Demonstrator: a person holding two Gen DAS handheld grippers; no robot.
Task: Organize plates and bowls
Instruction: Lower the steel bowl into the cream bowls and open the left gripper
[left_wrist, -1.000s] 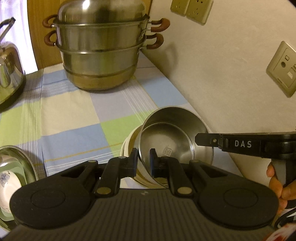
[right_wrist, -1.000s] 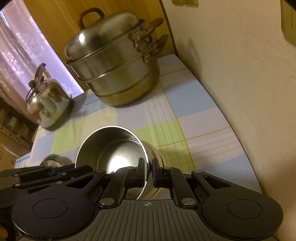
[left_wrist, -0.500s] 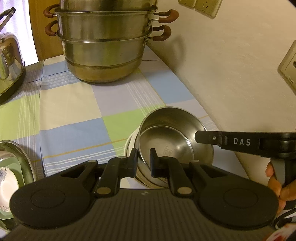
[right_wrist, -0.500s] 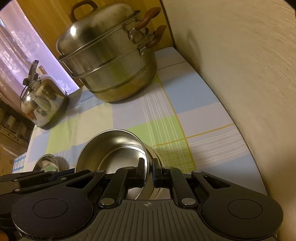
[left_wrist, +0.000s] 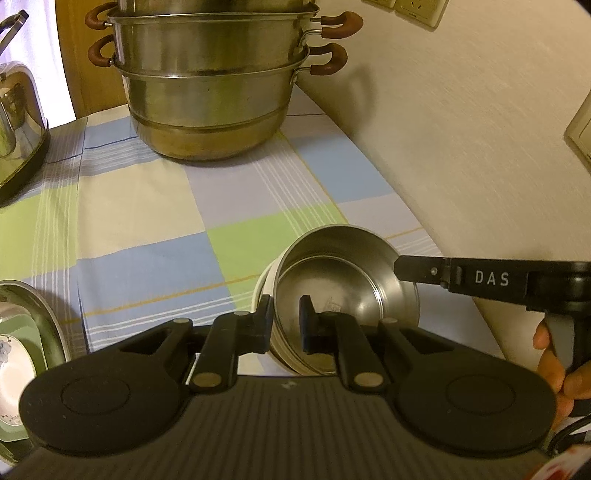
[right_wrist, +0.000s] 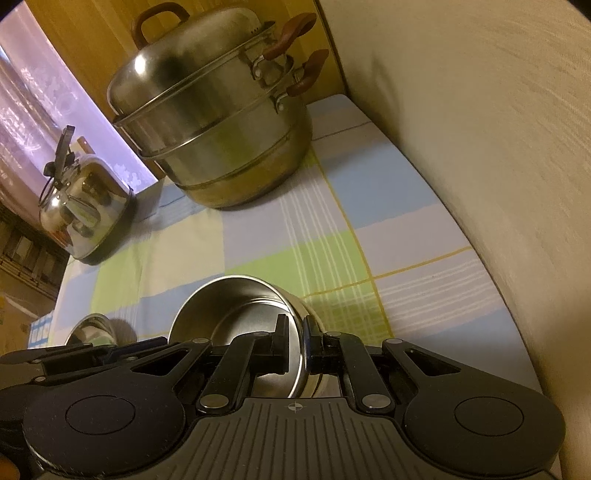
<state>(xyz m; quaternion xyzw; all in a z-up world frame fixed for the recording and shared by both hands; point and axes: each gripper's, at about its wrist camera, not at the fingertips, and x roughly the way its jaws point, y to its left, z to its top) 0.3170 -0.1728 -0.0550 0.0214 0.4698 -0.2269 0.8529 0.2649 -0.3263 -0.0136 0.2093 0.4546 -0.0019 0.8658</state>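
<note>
A steel bowl is tilted inside a white bowl on the checked tablecloth. My left gripper is shut on the steel bowl's near rim, one finger inside and one outside. From the right, the right gripper's fingertips clamp the opposite rim. In the right wrist view the steel bowl fills the lower middle, and my right gripper is shut on its rim. The white bowl shows just under it. Whether the steel bowl rests on the white one I cannot tell.
A large two-tier steel steamer pot stands at the back, with a kettle to its left. A steel dish holding green and white plates lies at the left edge. A wall runs close along the right side.
Both grippers keep the same hold on the steel bowl. The scene has slid slightly, and the steamer pot now sits higher in the left wrist view.
</note>
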